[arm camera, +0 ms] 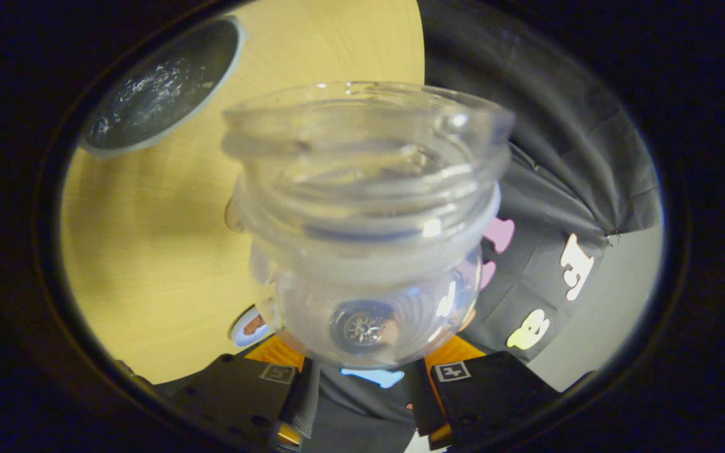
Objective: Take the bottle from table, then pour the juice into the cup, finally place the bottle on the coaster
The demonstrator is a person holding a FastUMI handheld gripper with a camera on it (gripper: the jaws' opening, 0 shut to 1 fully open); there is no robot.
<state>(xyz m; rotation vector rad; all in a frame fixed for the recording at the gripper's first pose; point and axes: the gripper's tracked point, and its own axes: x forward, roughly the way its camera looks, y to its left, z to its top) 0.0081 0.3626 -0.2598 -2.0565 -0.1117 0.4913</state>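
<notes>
The wooden table spreads pale beyond the fingers, its edge running against the booth's dark cloth wall. A clear bottle with no cap sits between the two fingers of the gripper, its body pinched by both near the base and its open threaded mouth pointing away from the camera, lifted off the tabletop. Far beyond the bottle's mouth, toward the table's far side, lies a round dark coaster with a pale rim. A small round thing shows just beside the bottle's body, too blurred to identify.
</notes>
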